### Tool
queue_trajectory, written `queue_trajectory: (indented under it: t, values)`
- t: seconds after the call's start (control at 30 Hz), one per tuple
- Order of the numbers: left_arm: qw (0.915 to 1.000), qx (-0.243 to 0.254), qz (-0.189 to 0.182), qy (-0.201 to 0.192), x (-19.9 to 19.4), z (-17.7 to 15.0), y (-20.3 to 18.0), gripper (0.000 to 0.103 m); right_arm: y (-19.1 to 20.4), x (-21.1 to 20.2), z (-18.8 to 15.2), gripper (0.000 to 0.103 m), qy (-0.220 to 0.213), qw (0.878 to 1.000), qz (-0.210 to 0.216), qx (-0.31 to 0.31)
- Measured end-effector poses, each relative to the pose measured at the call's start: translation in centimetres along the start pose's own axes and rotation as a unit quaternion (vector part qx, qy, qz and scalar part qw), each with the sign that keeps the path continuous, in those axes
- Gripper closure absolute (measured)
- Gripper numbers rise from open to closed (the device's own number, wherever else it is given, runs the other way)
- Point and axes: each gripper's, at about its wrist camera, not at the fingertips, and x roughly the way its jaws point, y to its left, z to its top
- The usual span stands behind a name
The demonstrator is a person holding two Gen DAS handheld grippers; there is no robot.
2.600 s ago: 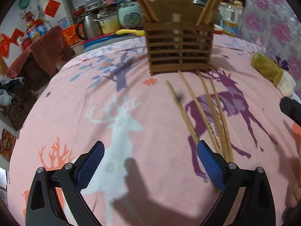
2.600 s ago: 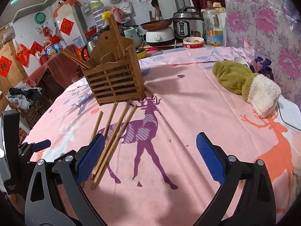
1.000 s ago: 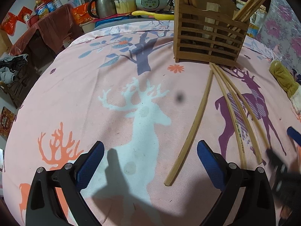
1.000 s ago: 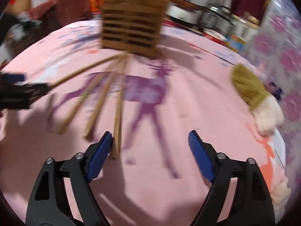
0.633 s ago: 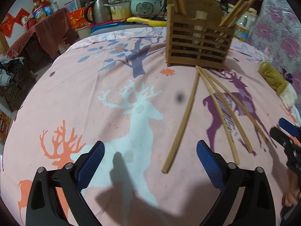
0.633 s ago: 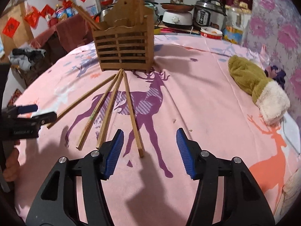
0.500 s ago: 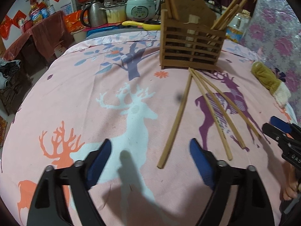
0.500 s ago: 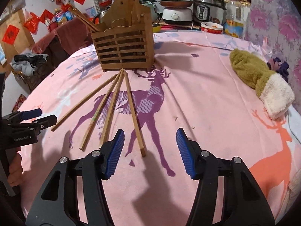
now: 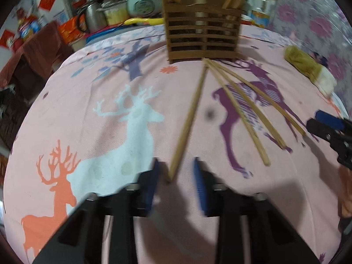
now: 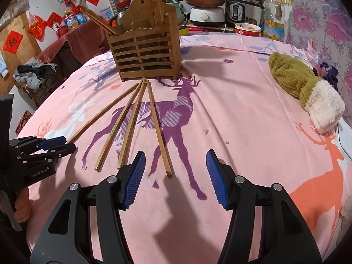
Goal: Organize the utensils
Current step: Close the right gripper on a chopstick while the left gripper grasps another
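Chopsticks lie fanned on the pink deer-print tablecloth (image 10: 242, 101), tips meeting at the wooden holder (image 10: 145, 52) near its far edge. Our left gripper (image 9: 176, 173) is closing around the leftmost chopstick (image 9: 189, 121), its pads not yet pressing; we should pinch squarely near the end. Our right gripper (image 10: 175, 176) stands half open, empty, over the rightmost chopstick (image 10: 158, 129). A cluttered kitchen lies behind
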Motion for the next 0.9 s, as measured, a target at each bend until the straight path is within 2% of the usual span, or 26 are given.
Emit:
queue_trajectory:
  t: [0.03, 0.17, 0.4, 0.7, 0.9]
  values:
    - [1.0, 0.005, -0.006, 0.0, -0.1, -0.2, -0.2, 0.096, -0.1, -0.2, -0.2, 0.049, -0.002, 1.0, 0.003, 0.0]
    - [0.9997, -0.013, -0.019, 0.003, -0.1, 0.0, 0.6, 0.097, -0.4, -0.5, -0.3, 0.059, -0.007, 1.0, 0.012, 0.005]
    - [0.9995, -0.018, -0.025, 0.006, -0.1, 0.1, 0.8, 0.097, -0.1, -0.2, -0.4, 0.062, -0.002, 1.0, 0.015, -0.001]
    - [0.9995, -0.018, -0.023, 0.007, 0.0, 0.1, 0.8, 0.096, 0.8, 0.5, -0.7, 0.074, 0.012, 1.0, 0.016, -0.021]
    - [0.9996, -0.017, -0.021, 0.006, 0.0, 0.1, 0.7, 0.096, 1.1, 1.5, -1.0, 0.08, 0.029, 0.999, 0.002, -0.032]
